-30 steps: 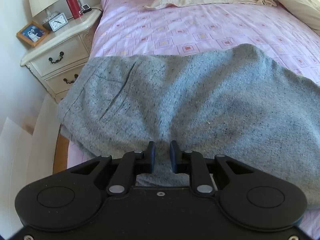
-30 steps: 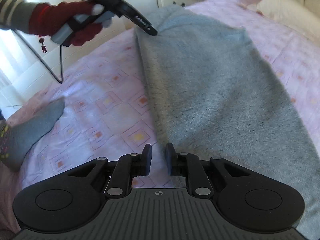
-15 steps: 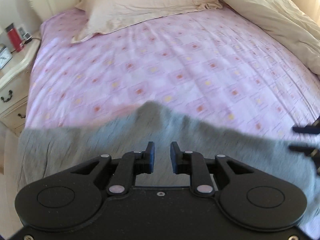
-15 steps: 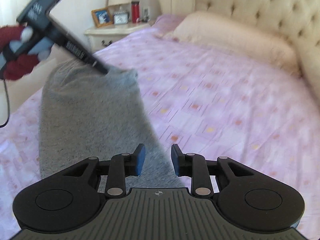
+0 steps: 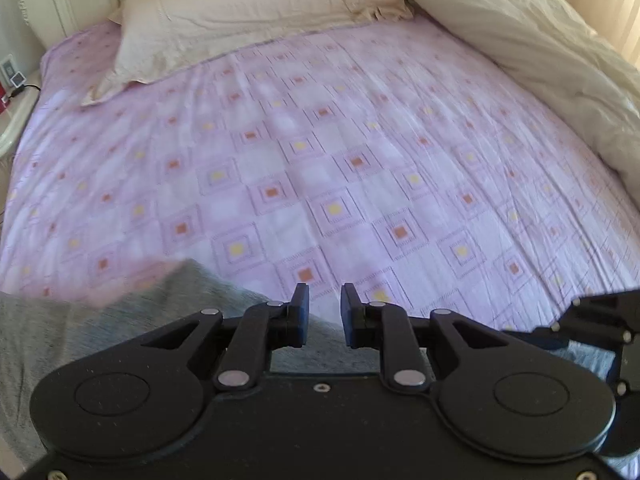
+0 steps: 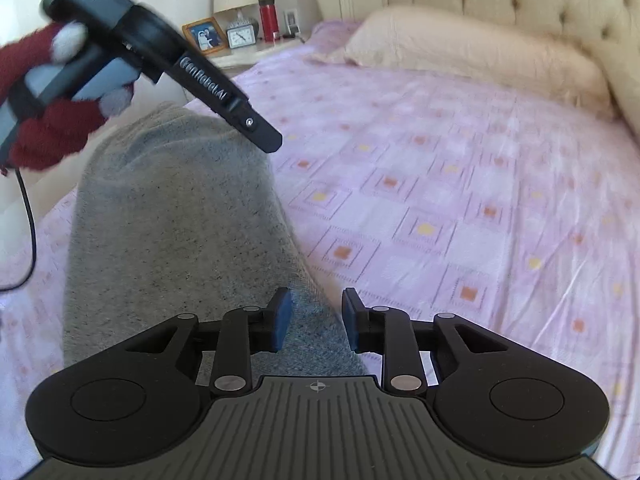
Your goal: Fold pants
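Grey speckled pants (image 6: 172, 216) lie on the pink patterned bed sheet (image 6: 440, 200), running from the near edge toward the nightstand. In the left wrist view they show at lower left (image 5: 92, 332). My left gripper (image 5: 322, 308) is open and empty, above the pants' edge; it also shows in the right wrist view (image 6: 268, 140), held by a red-gloved hand. My right gripper (image 6: 314, 318) is open and empty, over the pants' right edge; its fingers show in the left wrist view (image 5: 592, 316).
A beige pillow (image 5: 248, 12) lies at the head of the bed and a cream duvet (image 5: 532, 52) is bunched on the right. A nightstand (image 6: 248, 50) holds a lamp, photo frame, clock and red bottle. A tufted headboard (image 6: 500, 4) stands behind.
Both grippers have swung away from the pants toward the head of the bed. The right jaws have opened wider. The pants now lie low in both views.
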